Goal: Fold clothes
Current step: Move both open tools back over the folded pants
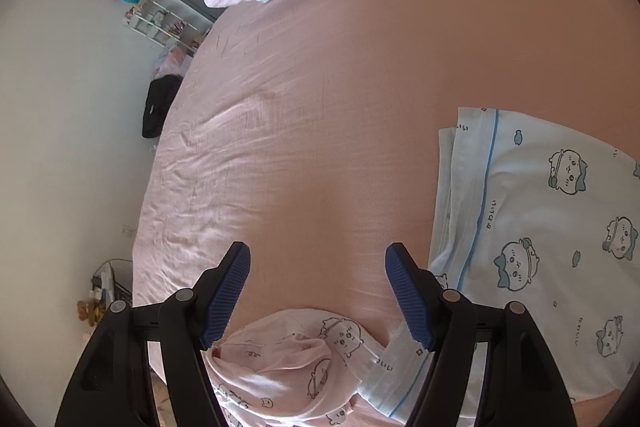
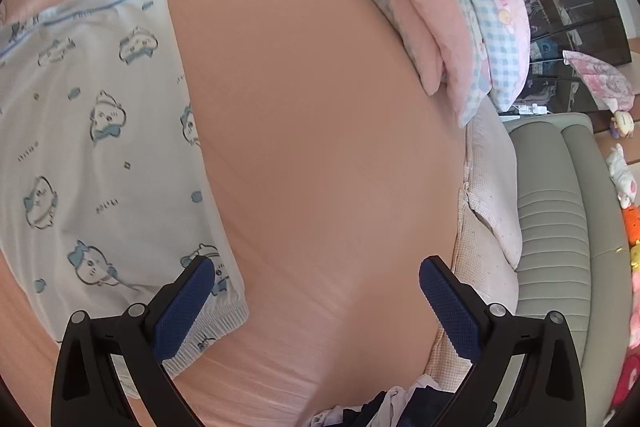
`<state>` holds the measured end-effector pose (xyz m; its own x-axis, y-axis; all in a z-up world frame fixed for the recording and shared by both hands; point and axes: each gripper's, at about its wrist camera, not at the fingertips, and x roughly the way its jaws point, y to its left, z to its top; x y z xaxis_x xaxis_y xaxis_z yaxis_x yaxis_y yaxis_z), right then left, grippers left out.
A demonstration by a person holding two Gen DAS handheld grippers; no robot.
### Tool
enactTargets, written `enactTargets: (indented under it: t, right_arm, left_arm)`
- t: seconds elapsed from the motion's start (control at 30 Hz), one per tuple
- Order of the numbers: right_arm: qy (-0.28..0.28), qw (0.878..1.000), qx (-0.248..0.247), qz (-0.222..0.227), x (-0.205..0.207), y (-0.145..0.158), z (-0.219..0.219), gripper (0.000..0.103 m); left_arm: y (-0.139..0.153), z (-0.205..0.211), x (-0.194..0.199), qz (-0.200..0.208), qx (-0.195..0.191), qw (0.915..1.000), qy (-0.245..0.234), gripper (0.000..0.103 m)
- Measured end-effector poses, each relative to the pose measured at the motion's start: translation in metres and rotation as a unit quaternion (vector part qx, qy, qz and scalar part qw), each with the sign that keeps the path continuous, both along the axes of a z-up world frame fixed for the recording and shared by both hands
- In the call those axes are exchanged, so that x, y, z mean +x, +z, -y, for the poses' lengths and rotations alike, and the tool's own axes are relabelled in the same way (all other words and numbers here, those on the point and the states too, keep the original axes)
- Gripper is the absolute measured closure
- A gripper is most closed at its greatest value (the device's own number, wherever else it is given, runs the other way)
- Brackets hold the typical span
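Both grippers hang over the pink bed sheet [image 1: 320, 107], and neither holds anything. The left gripper [image 1: 318, 291] has its jaws apart with only sheet between the blue pads. The right gripper [image 2: 317, 301] is spread wide, likewise empty.

The folded light-blue garment [image 1: 540, 227] with the cartoon print lies flat between the two hands, to the right in the left wrist view and to the left in the right wrist view [image 2: 100, 147]. Its long axis runs near to far, and it looks finished.

Now the one that matters: a crumpled pink printed garment [image 1: 288, 359] sits bunched at the near edge of the bed, just under the left gripper and a little behind its fingertips. The left hand is clearly the nearer one; I'd judge it must come back and down towards the near side to take it.

The right hand has its own option: a dark and white pile of clothes [image 2: 392, 407] lies at the near edge, between its fingers' bases.
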<state>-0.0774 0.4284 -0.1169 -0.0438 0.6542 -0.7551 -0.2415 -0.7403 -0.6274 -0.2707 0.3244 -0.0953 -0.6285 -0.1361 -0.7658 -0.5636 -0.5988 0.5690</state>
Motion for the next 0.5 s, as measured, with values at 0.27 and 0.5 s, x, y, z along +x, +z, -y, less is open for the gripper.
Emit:
enactTargets:
  t: [0.27, 0.5]
  right_arm:
    - [-0.065, 0.998, 0.003, -0.026, -0.003, 0.010, 0.000, 0.001]
    - [-0.113, 0.987, -0.056, -0.097, 0.018, 0.025, -0.007, 0.001]
  left_arm:
    - [0.010, 0.026, 0.024, -0.007, 0.012, 0.9998, -0.013, 0.034]
    - [0.019, 0.051, 0.056, 0.030, 0.088, 0.9956, 0.001, 0.034]
